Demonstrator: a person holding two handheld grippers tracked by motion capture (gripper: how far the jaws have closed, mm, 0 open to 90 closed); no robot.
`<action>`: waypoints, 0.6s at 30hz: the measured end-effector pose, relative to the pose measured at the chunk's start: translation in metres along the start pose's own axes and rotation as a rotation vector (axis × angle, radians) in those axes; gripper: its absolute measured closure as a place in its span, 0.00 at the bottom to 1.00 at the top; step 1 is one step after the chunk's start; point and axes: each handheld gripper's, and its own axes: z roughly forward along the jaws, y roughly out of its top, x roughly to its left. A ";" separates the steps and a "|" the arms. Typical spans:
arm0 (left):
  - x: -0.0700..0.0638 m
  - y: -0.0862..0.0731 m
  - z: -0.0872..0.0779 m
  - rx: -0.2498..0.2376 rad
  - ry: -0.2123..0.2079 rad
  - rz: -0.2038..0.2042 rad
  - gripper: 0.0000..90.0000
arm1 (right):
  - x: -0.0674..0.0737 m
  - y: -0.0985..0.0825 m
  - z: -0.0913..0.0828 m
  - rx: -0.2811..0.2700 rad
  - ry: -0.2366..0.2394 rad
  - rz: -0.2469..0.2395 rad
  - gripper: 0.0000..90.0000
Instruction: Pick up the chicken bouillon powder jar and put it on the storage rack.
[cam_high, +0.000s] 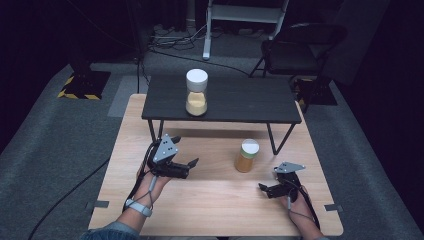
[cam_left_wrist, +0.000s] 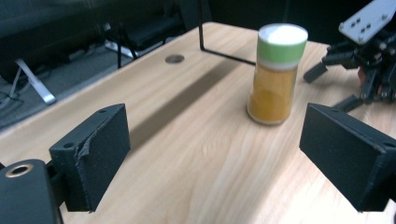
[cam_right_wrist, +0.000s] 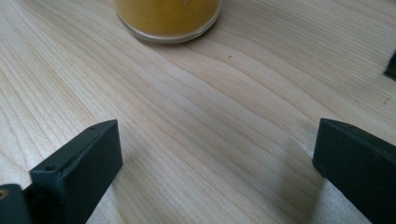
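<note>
Jaws wide apart on both grippers, nothing held. Left gripper (cam_high: 191, 163) sits left of the jar (cam_high: 247, 155), jaws aimed at it, near but not touching. Jar stands upright on the wooden surface (cam_high: 210, 200), just in front of the shelf (cam_high: 235, 100), between the two grippers. Right gripper (cam_high: 263, 189) is right of the jar and nearer the person, low over the surface, jar base ahead of its jaws (cam_right_wrist: 168, 18).

Jar: clear rigid wall, glass or hard plastic, cannot tell which; nearly full of orange-yellow powder, so likely moderate weight. Smooth round side looks slippery; probably breakable if dropped. Best hold likely mid-body below the green-banded cap (cam_left_wrist: 282, 43), jaws square across. Hourglass (cam_high: 196, 92) on the shelf, well behind the jar.
</note>
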 end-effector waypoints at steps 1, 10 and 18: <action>-0.001 -0.003 0.001 0.009 0.001 0.000 0.10 | 0.000 0.000 0.000 0.000 0.000 0.000 0.01; -0.003 -0.034 0.010 0.088 -0.007 -0.058 0.11 | 0.000 0.000 0.000 -0.001 0.000 0.003 0.02; 0.004 -0.055 0.016 0.170 -0.009 -0.140 0.10 | 0.000 0.000 0.000 -0.001 -0.001 0.002 0.02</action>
